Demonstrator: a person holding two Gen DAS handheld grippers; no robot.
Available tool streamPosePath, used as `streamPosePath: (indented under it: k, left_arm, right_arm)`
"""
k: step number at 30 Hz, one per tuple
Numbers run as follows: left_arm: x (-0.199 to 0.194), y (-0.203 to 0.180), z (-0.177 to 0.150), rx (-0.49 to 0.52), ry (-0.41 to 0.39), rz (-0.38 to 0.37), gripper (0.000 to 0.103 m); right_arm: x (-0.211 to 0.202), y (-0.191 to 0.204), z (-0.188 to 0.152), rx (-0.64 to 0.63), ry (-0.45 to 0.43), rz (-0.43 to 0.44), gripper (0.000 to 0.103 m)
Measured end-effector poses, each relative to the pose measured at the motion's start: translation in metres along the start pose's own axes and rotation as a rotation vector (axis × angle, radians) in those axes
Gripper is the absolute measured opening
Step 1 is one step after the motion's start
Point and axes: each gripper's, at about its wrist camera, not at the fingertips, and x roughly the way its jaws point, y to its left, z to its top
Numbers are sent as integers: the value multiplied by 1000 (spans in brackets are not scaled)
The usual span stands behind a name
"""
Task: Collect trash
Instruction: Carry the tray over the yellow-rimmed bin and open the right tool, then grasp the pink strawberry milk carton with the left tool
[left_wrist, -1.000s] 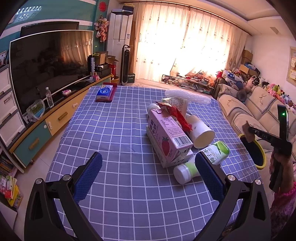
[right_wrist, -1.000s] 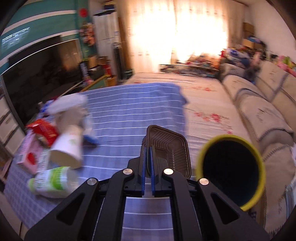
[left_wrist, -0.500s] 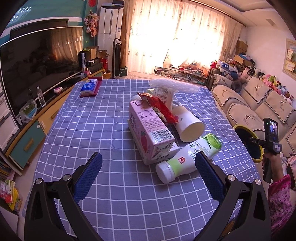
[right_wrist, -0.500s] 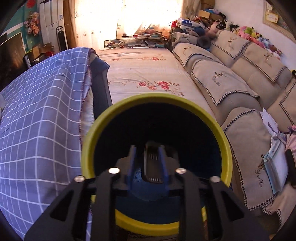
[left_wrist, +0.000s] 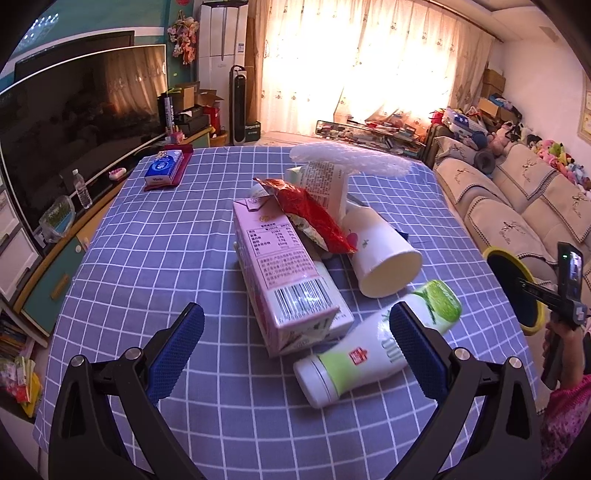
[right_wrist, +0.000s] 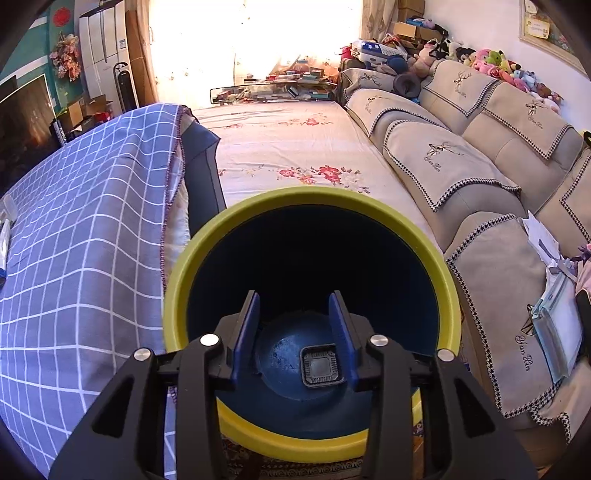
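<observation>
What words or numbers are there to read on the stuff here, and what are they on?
"100": white and green bottle, in large grey digits.
Red square logo on that bottle: too small to read.
Pink carton: printed table and barcode, too small to read.
Blue tissue pack: white brand word, too blurred to be sure.
Sofa cover: embroidered script, not clearly readable.

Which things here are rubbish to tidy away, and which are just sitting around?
For the job:
pink carton
red wrapper
paper cup
green-and-white bottle
bubble wrap
black tray, already in the bin

Just lying about:
tissue pack
water bottle
soft toys
sofa
</observation>
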Motion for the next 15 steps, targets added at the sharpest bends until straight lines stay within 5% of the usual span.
streamPosePath:
  k: [6,15]
  left_arm:
    - [14,2,4,-26,-7,31,90]
    - [27,21,-5,-75,9,-13,45]
  right_arm:
    - [-5,6,3,-10,-9,14,38]
    - [-10,16,1,-35,-12,30,38]
